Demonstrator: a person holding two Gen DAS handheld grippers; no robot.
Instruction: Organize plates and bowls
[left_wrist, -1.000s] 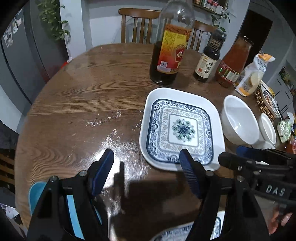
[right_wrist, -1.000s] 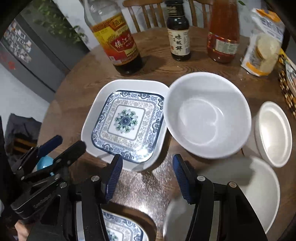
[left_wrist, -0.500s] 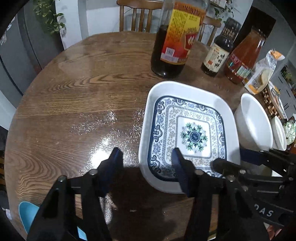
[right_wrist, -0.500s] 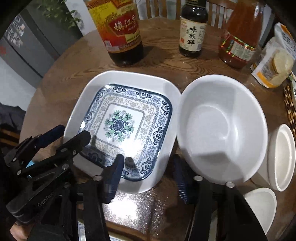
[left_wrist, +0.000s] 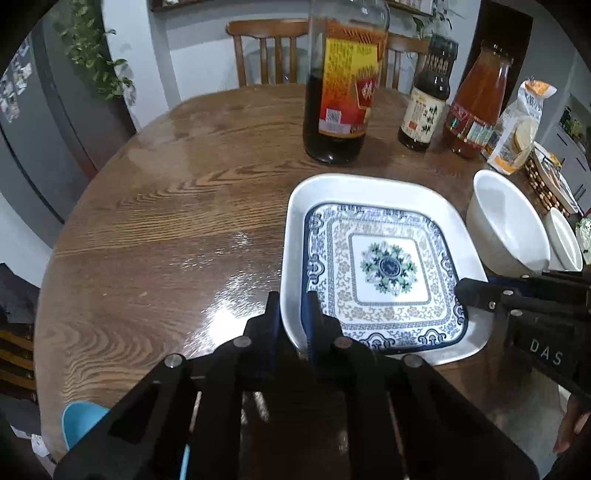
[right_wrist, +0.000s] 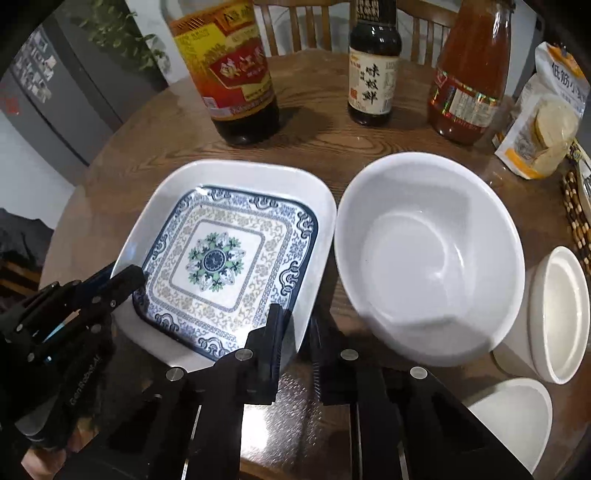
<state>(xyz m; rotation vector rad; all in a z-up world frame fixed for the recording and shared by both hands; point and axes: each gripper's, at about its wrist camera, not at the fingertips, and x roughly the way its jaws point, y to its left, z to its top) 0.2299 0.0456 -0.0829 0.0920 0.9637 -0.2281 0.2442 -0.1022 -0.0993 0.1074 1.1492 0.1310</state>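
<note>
**Both grippers clamped on sq plate rim**

Sq plate (left_wrist: 384, 266) flat on round wood table (left_wrist: 166, 229), straight ahead of both grippers. Left gripper (left_wrist: 293, 314) at plate's near-left rim: jaws closing, nearly together, rim pinched between pads, one finger outside the rim, other inside over the blue border. Right gripper (right_wrist: 295, 332) at plate's near-right corner: jaws narrow, rim between them, one finger inside over the pattern, other outside toward the big bowl (right_wrist: 428, 258). Each gripper also seen in the other's view, reaching onto the plate's opposite edge.

Plate: glossy white, ceramic-looking, rounded corners, raised rim, blue/tan ornamental border, green-blue floral medallion at centre. Big bowl: plain white, round, deep, glossy, just beside plate's right edge; touching or not – can't tell. Smaller white bowl (right_wrist: 557, 314) right of it, tilted, cream inside. Another white dish (right_wrist: 513, 417) at lower right, partly cut off.

Table: dark brown, strong grain, shiny w/ glare patches. Behind plate: tall dark-liquid bottle w/ red-yellow label (left_wrist: 341, 85), small dark sauce bottle (left_wrist: 426, 99), orange-red sauce bottle (left_wrist: 476, 107), flour bag (right_wrist: 546, 122). Wood chairs (left_wrist: 266, 48) at far side.
</note>
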